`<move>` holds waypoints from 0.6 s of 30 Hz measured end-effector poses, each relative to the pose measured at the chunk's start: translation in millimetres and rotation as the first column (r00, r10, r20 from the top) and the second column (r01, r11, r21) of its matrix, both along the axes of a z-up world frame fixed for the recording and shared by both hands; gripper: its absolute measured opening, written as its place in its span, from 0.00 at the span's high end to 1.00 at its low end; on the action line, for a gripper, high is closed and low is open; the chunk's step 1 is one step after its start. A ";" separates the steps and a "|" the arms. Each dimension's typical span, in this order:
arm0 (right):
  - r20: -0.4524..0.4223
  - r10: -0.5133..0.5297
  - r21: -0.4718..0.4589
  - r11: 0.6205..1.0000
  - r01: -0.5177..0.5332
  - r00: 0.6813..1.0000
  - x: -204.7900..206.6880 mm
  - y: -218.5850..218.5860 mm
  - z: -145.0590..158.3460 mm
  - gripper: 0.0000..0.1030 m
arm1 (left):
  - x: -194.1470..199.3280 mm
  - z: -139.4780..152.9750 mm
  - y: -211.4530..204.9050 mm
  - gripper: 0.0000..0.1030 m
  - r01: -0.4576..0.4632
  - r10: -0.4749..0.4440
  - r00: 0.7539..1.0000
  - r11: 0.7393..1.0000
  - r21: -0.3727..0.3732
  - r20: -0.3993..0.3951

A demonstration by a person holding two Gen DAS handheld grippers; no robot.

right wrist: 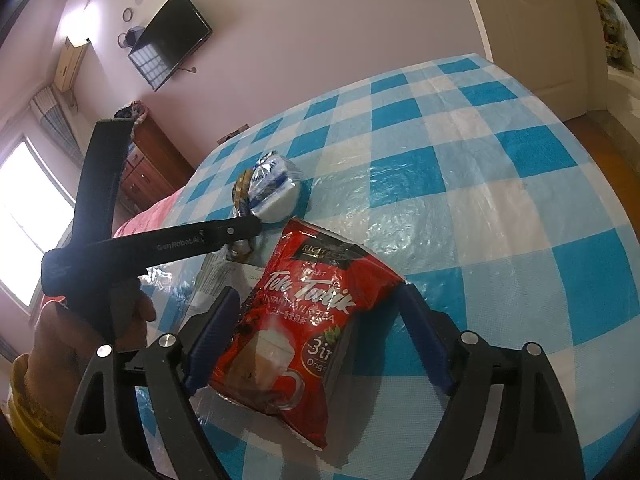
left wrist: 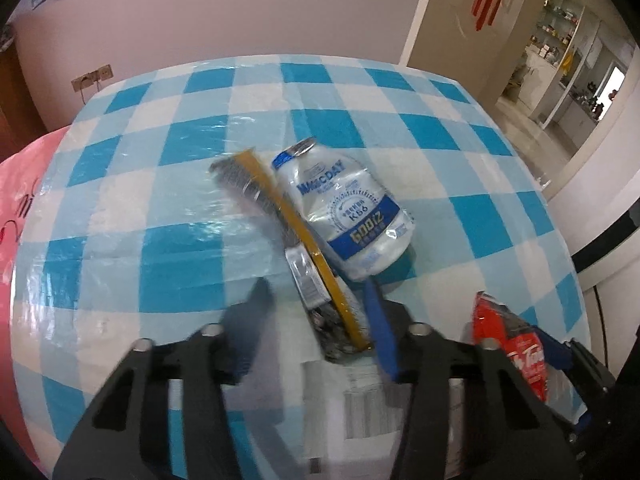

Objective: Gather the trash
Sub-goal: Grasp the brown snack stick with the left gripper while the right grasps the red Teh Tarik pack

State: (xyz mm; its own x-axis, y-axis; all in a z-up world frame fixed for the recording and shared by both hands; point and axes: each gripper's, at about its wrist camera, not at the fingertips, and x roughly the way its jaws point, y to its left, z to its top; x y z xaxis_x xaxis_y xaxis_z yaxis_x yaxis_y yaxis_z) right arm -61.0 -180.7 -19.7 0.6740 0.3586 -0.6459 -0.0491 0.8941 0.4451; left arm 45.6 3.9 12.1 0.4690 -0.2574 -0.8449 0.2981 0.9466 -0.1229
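right gripper [right wrist: 320,336] open, astride red tea sachet [right wrist: 304,320] | left gripper [left wrist: 316,316] open, around black-gold wrapper [left wrist: 320,264]

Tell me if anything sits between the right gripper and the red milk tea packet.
Nothing visible does. The red Teh Tarik milk tea packet already lies between the open jaws of the right gripper, on the checkered tablecloth. The left gripper is off to the side, near the crushed white bottle, not in the path.
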 end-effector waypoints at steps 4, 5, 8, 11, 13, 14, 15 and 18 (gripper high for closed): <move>0.000 0.000 -0.001 1.000 0.000 1.000 -0.1 0.6 -0.2 0.20 | 1.6 0.1 15.8 0.70 -0.016 0.016 1.000 1.000 0.026 0.001; 0.000 0.000 -0.002 1.000 0.000 1.000 -0.1 0.7 -0.2 0.20 | 1.4 0.1 19.8 0.70 -0.019 0.019 1.000 0.999 0.029 0.000; 0.000 -0.001 -0.011 1.000 0.001 1.000 0.5 2.8 -0.2 0.20 | -0.8 0.3 31.6 0.70 -0.028 0.028 1.000 0.999 0.024 -0.006; -0.002 0.002 -0.025 1.000 -0.002 1.000 2.0 6.1 0.3 0.17 | -3.7 1.5 33.1 0.69 -0.022 0.021 1.000 0.999 0.043 0.020; -0.004 0.002 -0.036 0.999 -0.002 1.000 3.1 8.6 0.7 0.15 | -2.9 1.5 30.3 0.68 -0.017 0.015 0.999 0.998 0.061 0.031; -0.005 0.002 -0.042 0.999 -0.002 1.000 3.7 9.6 0.9 0.14 | -1.5 1.5 28.5 0.68 -0.010 0.008 0.999 0.998 0.059 0.036; -0.006 0.001 -0.050 0.999 -0.002 1.000 4.3 11.5 1.1 0.13 | 0.6 1.2 26.9 0.66 -0.006 0.004 0.999 0.998 0.056 0.040; -0.008 -0.004 -0.071 0.997 0.004 1.000 5.7 13.9 1.5 0.13 | 6.8 0.3 22.7 0.64 -0.004 0.000 0.998 0.998 0.064 0.059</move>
